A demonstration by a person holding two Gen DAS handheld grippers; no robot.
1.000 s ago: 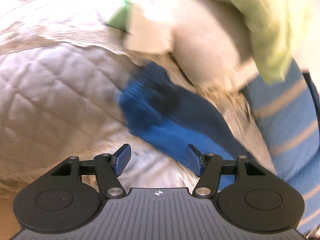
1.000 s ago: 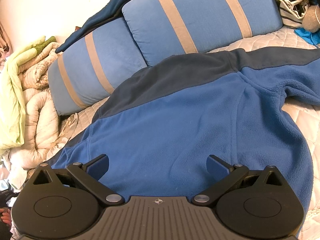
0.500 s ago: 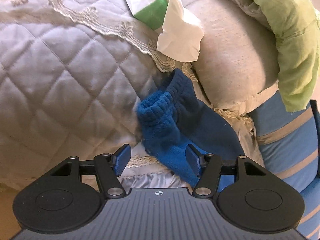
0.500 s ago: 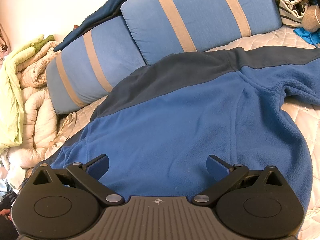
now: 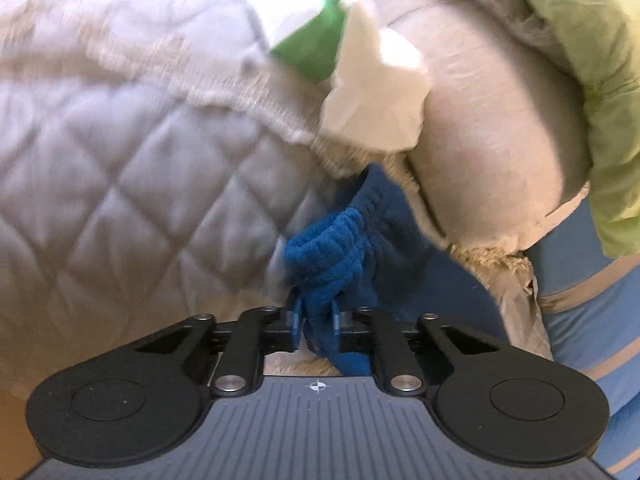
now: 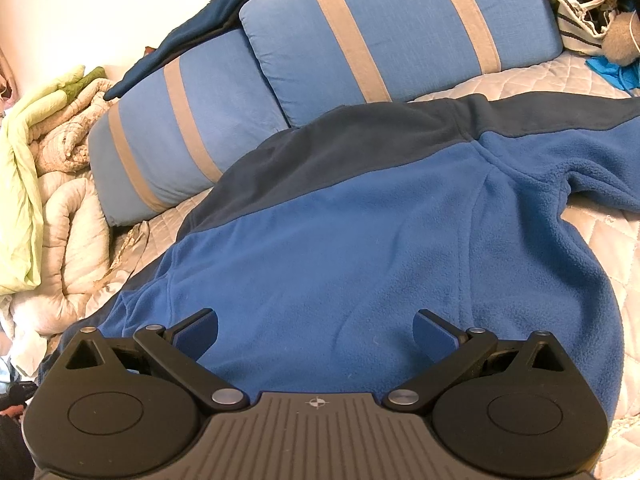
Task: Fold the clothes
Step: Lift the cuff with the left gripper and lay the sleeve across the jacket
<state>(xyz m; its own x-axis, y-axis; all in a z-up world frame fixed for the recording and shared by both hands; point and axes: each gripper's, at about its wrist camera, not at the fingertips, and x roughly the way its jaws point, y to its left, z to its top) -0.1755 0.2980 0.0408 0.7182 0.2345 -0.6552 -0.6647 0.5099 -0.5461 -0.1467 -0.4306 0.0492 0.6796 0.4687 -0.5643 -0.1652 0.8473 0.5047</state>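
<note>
A blue fleece jacket (image 6: 360, 248) with a dark navy upper band lies spread on the quilted bed. Its bunched sleeve cuff (image 5: 332, 252) shows in the left wrist view, against the quilt. My left gripper (image 5: 316, 322) is shut on that cuff, blue fabric pinched between the two pads. In the right wrist view my right gripper (image 6: 316, 332) stands open just above the jacket's lower body, with nothing between its fingers. The jacket's other sleeve (image 6: 600, 188) runs off to the right.
Two blue pillows with tan stripes (image 6: 360, 36) lean at the bed's head. A rolled beige duvet (image 5: 492, 112) with a lime-green sheet (image 5: 592, 60) lies beside the cuff. A green tissue pack (image 5: 304, 20) and white tissue (image 5: 376, 92) sit above. A cluttered bag (image 6: 592, 4) stands far right.
My left gripper has closed on the sleeve cuff, which lay loose between open fingers half a second ago. The right gripper has barely moved.
</note>
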